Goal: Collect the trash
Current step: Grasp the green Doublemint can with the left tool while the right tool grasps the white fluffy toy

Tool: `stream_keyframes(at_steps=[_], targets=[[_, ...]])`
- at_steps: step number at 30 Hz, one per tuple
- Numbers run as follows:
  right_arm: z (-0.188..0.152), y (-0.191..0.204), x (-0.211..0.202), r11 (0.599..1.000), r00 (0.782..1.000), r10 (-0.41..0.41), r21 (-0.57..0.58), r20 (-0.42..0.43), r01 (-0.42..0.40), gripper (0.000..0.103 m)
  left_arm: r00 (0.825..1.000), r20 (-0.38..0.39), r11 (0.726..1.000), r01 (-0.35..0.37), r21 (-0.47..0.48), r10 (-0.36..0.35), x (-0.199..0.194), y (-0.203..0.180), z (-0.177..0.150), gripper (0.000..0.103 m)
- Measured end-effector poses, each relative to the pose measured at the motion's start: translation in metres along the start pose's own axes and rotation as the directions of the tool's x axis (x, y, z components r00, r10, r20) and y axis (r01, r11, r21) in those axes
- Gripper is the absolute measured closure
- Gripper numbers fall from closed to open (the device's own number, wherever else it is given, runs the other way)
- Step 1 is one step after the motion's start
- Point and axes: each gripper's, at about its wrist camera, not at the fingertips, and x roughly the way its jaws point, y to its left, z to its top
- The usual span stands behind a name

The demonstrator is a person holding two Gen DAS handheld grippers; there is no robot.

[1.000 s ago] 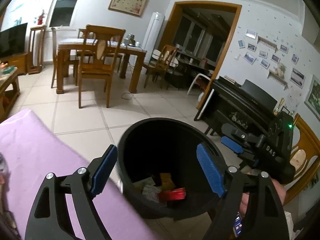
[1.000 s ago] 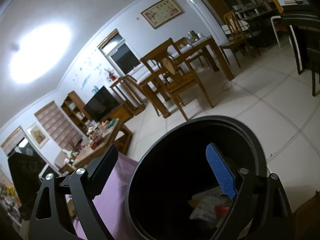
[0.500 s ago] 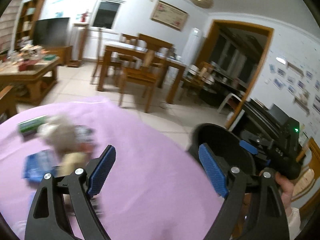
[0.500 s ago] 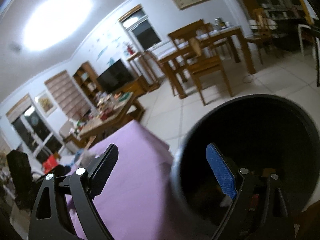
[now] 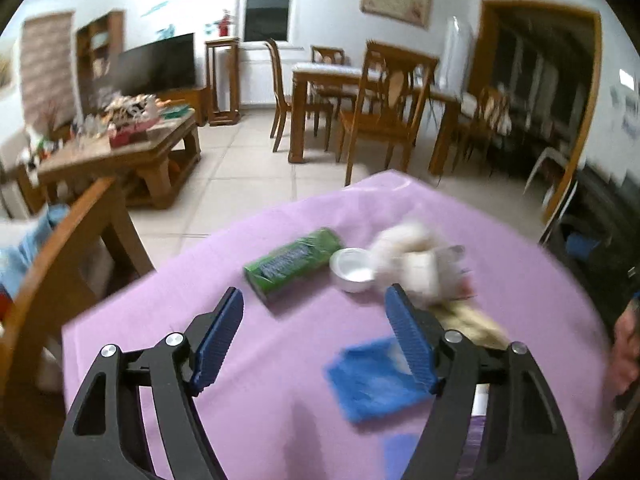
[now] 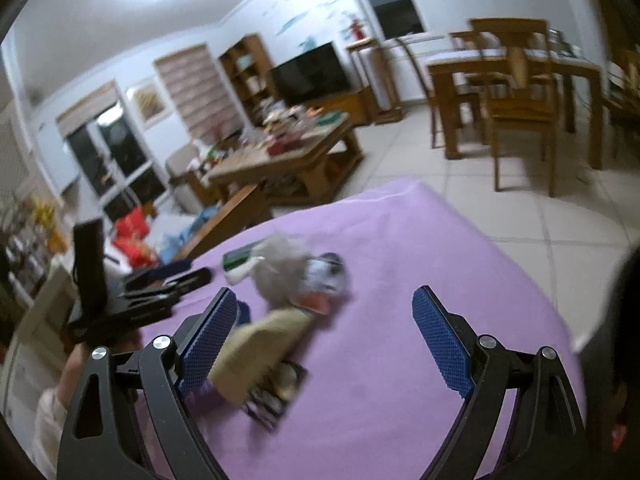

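Trash lies in a loose cluster on the purple tablecloth (image 5: 248, 360). In the left wrist view I see a green packet (image 5: 294, 264), a small white cup (image 5: 352, 270), a crumpled white tissue (image 5: 408, 256), a tan wrapper (image 5: 468, 320) and a blue packet (image 5: 372, 376). My left gripper (image 5: 314, 300) hovers just short of the green packet, its jaws closing with nothing between them. My right gripper (image 6: 324, 298) stands open above the cloth. The tissue (image 6: 280, 272), tan wrapper (image 6: 260, 348) and a dark packet (image 6: 276, 396) lie by its left finger.
The black bin's edge (image 6: 624, 340) shows at the far right of the right wrist view. A wooden chair back (image 5: 60, 272) stands left of the table. Beyond are tiled floor, a cluttered coffee table (image 5: 120, 140) and a dining set (image 5: 372, 96).
Both views have swung away from the black bin, left across the purple table to the pile of trash. The left jaws have narrowed a little; the right ones stand as before.
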Motion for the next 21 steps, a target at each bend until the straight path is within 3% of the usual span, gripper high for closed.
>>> stream_keyframes(at_steps=[6, 11, 14, 16, 20, 21], targets=[[0.028, 0.037, 0.071, 0.995, 0.995, 0.004, -0.100, -0.096, -0.014, 0.016, 0.998, -0.063, 0.991, -0.010, 0.134, 0.019, 0.044, 0.018, 0.011, 0.038], [0.040, 0.056, 0.121, 0.988, 0.986, -0.016, -0.156, -0.166, -0.011, 0.016, 0.993, -0.103, 0.976, 0.080, 0.201, -0.060, 0.058, 0.017, 0.016, 0.047], [0.038, 0.056, 0.143, 0.985, 0.978, -0.023, -0.171, -0.208, -0.014, 0.016, 0.989, -0.121, 0.967, 0.116, 0.225, -0.091, 0.060, 0.011, 0.015, 0.057], [0.036, 0.055, 0.152, 0.984, 0.973, -0.026, -0.178, -0.230, -0.015, 0.017, 0.989, -0.125, 0.964, 0.113, 0.240, -0.085, 0.062, 0.010, 0.014, 0.057], [0.030, 0.060, 0.158, 0.971, 0.970, -0.079, -0.239, -0.228, 0.023, 0.036, 0.988, -0.132, 0.963, 0.110, 0.248, -0.079, 0.061, 0.009, 0.012, 0.060], [0.031, 0.060, 0.160, 0.972, 0.971, -0.069, -0.234, -0.228, 0.014, 0.050, 0.988, -0.134, 0.963, 0.114, 0.244, -0.083, 0.061, 0.009, 0.012, 0.063]])
